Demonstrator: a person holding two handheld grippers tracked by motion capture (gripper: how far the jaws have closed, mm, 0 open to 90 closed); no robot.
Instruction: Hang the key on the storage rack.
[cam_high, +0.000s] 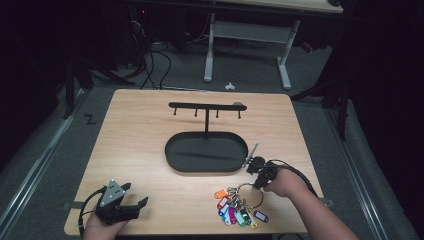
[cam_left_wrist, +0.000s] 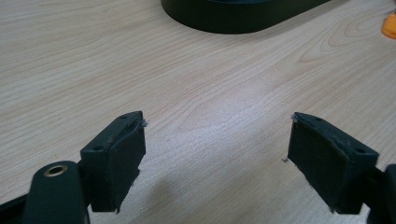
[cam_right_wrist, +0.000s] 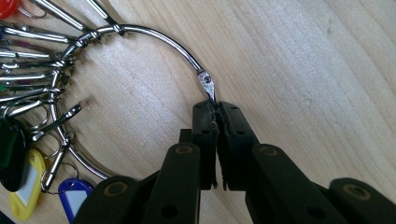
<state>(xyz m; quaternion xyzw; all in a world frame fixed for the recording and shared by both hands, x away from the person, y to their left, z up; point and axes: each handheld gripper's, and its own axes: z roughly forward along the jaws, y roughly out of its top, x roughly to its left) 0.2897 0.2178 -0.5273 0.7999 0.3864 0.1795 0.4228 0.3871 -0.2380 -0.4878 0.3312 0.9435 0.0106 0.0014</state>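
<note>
1. The right gripper (cam_right_wrist: 216, 109) is pinching the big metal key ring (cam_right_wrist: 154, 39), with its jaws squeezed together on the wire.
2. The key ring is lying near the right front of the wooden table (cam_high: 135, 145), with colorful key tags (cam_high: 232, 212) on it.
3. The left gripper (cam_left_wrist: 217, 140) is sitting at the near left, with its jaws wide apart and holding nothing.
4. The black key stand (cam_high: 206, 150) is standing in the middle.

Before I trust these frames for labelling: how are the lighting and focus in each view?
High view: table lit, surroundings nearly black, slightly soft. Left gripper view: wood grain crisp, near jaws of the left gripper a bit blurred. Right gripper view: key ring sharp with bright glints, casting soft shadows; right gripper clear.
</note>
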